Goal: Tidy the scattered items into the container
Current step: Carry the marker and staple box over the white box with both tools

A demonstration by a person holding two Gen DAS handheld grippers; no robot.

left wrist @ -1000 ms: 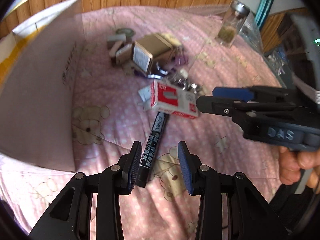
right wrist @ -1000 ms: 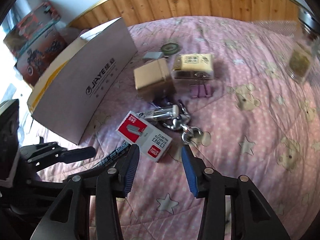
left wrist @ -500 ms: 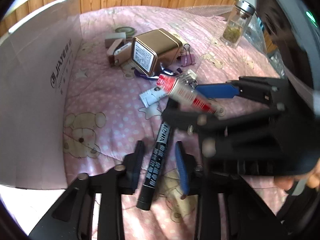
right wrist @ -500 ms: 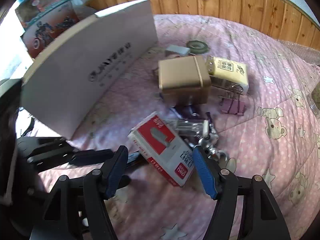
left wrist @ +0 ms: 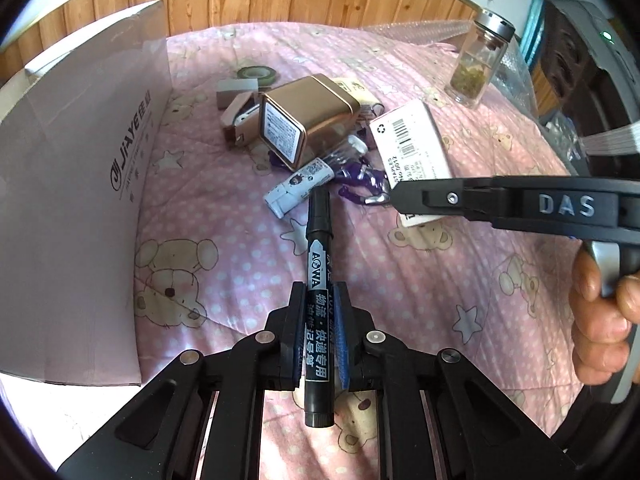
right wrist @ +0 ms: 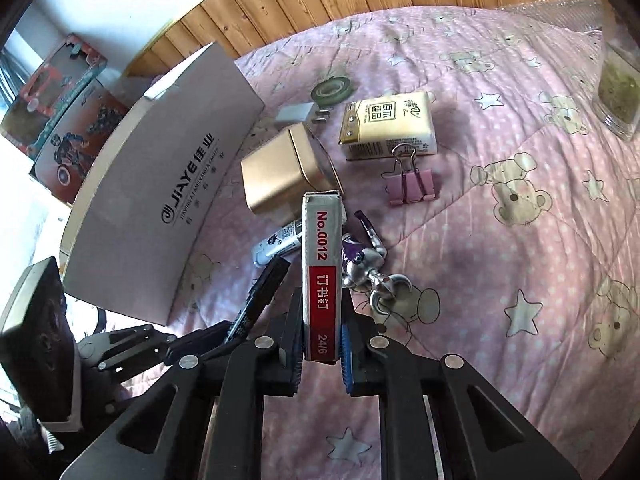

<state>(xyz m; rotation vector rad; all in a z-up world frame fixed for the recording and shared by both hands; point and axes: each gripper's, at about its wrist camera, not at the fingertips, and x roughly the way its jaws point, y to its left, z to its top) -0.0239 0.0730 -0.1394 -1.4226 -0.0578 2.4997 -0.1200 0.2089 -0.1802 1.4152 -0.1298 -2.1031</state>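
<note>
My left gripper (left wrist: 320, 332) is shut on a black marker (left wrist: 318, 256), which points away toward the pile. In the right wrist view, my right gripper (right wrist: 320, 344) is shut on a red and white staple box (right wrist: 322, 256) turned on its edge. The same box (left wrist: 408, 148) shows in the left wrist view, pinched by the right gripper (left wrist: 394, 196). A tall cardboard box (left wrist: 80, 184), the container, stands at the left; its inside is hidden. From the right wrist, the left gripper (right wrist: 192, 340) with the marker (right wrist: 260, 296) sits low left beside the box (right wrist: 160, 176).
On the pink bedspread lie a gold tin (right wrist: 280, 176), tissue pack (right wrist: 388, 124), pink binder clips (right wrist: 412, 186), metal keychain (right wrist: 368, 264), white tube (right wrist: 276, 242), tape roll (right wrist: 332, 88) and charger (right wrist: 296, 114). A glass jar (left wrist: 480, 64) stands far right. A hand (left wrist: 600, 320) holds the right gripper.
Both grippers closed: the left on the marker, the right on the staple box, which turned from lying flat to standing on edge between the pads.
</note>
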